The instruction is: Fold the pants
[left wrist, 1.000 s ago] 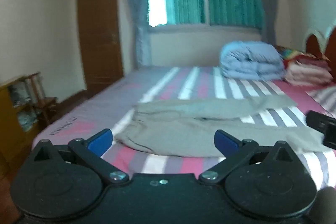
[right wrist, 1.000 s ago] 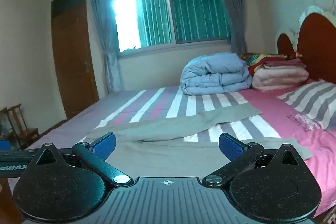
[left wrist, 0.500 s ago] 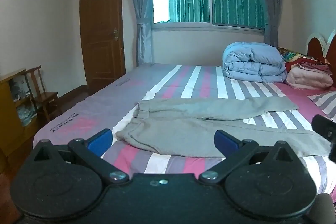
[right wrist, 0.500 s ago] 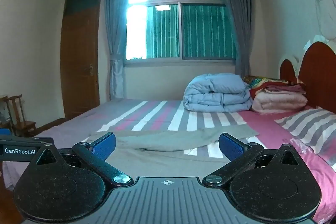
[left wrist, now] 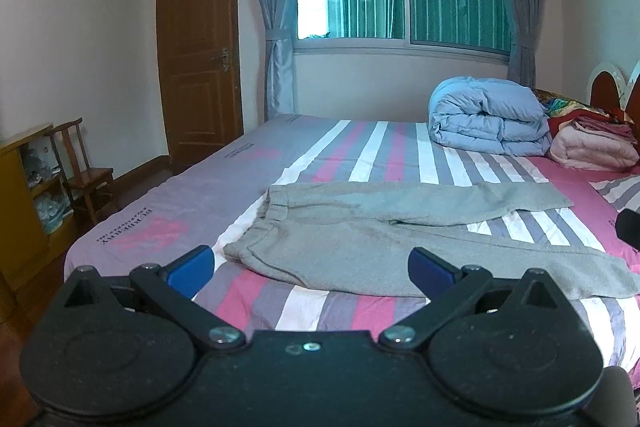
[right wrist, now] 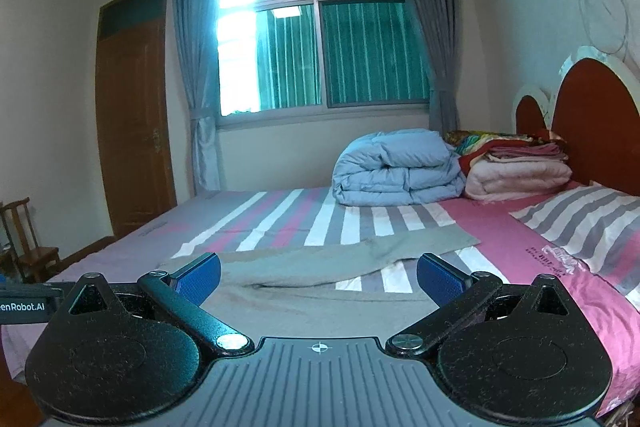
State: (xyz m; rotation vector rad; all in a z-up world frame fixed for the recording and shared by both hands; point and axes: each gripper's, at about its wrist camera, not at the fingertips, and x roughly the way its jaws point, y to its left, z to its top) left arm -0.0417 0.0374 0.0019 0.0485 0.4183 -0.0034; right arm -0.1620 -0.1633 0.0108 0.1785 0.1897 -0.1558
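Note:
Grey pants [left wrist: 400, 227] lie flat on the striped bed [left wrist: 168, 203], waistband at the left and both legs stretched to the right, the far leg angled away. They also show in the right wrist view [right wrist: 320, 271]. My left gripper [left wrist: 312, 263] is open and empty, held above the bed's near edge in front of the waistband. My right gripper [right wrist: 318, 277] is open and empty, held over the near edge in front of the legs. Part of the right gripper [left wrist: 629, 227] shows at the right edge of the left wrist view.
A folded blue duvet [left wrist: 486, 121] and stacked blankets [left wrist: 592, 143] sit at the far right by the headboard [right wrist: 592, 131]. A striped pillow [right wrist: 580, 223] lies at the right. A wooden chair [left wrist: 86, 175], a cabinet [left wrist: 24, 207] and a door [left wrist: 200, 47] are at the left.
Both grippers have tilted upward and pulled back a little, so more of the window and walls shows. The pants have not moved. Both grippers stay open.

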